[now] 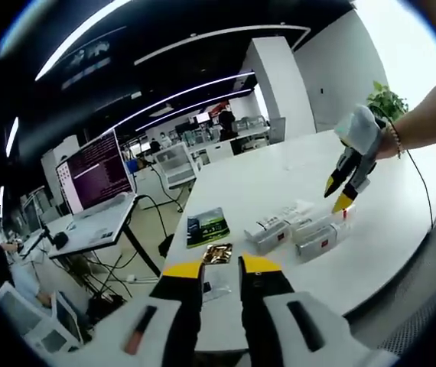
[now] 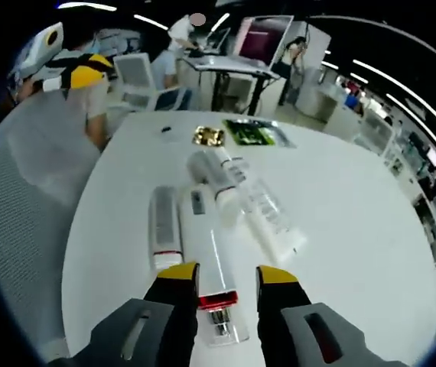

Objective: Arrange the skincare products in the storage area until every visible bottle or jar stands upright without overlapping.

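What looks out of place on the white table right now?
The skincare bottles lie flat on the white table, clustered side by side and touching instead of standing upright. The right gripper, jaws open, straddles the clear-capped one.

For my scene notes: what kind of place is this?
Probably an open-plan office or lab: a large white round table, a big monitor on a rolling stand, and long ceiling light strips.

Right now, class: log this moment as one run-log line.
left gripper: open, idle | right gripper: open over lying pump bottle | other tubes: lying, none upright
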Action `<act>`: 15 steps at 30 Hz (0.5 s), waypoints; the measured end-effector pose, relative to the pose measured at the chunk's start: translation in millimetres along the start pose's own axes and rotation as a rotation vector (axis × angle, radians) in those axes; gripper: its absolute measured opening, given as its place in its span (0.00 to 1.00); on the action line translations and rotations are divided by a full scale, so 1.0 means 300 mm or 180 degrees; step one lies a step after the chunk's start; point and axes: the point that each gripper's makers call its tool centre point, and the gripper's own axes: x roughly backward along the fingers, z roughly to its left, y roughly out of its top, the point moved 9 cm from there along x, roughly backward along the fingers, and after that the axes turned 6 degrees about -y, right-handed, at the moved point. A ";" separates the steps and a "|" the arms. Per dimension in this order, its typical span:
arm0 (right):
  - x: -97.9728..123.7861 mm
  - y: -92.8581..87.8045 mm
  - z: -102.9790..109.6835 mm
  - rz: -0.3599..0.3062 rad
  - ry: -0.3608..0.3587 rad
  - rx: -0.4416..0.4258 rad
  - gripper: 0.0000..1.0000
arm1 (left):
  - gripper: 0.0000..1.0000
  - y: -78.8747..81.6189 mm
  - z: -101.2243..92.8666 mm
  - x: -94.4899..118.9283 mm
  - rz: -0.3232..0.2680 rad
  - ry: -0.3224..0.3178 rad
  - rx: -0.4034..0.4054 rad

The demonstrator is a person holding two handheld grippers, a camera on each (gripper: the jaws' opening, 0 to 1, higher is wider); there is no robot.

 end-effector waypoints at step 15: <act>-0.044 -0.036 0.052 0.0299 0.0130 0.0284 0.26 | 0.14 -0.003 -0.001 -0.002 0.0026 -0.0029 0.0012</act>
